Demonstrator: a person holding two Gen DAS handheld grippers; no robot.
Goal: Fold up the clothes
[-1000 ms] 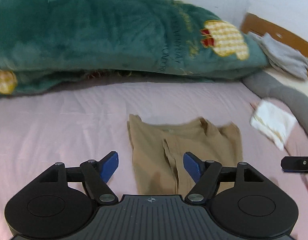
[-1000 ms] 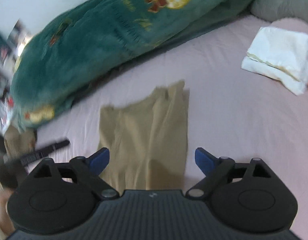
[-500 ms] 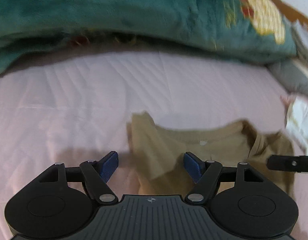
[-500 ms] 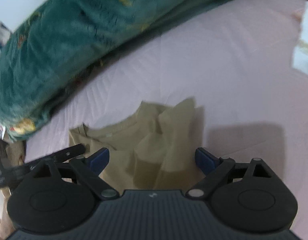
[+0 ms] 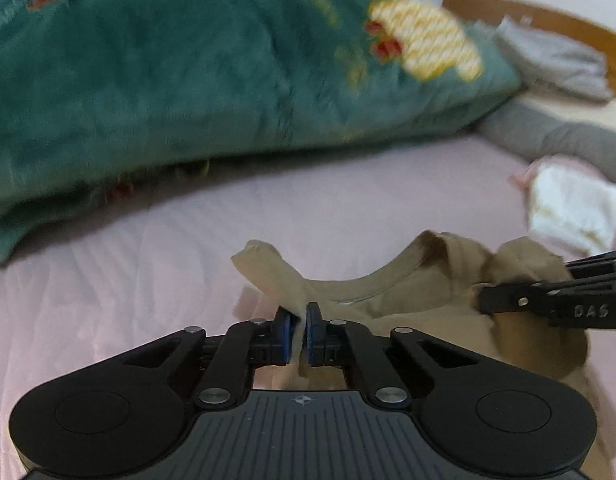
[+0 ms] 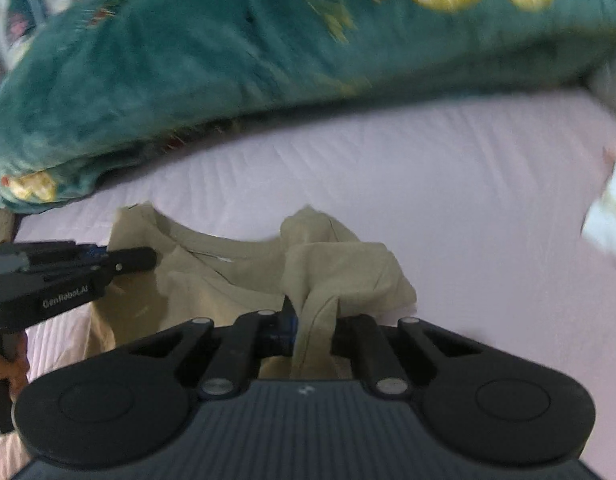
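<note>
Left gripper (image 5: 298,330) just closed, pinching tan shirt (image 5: 408,300) shoulder; right gripper (image 6: 314,320) just closed, clamping opposite shoulder.

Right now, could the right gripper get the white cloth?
Probably not yet. The right gripper is shut on the tan shirt, so it's busy. The white cloth lies off to its right on the bare sheet.
</note>
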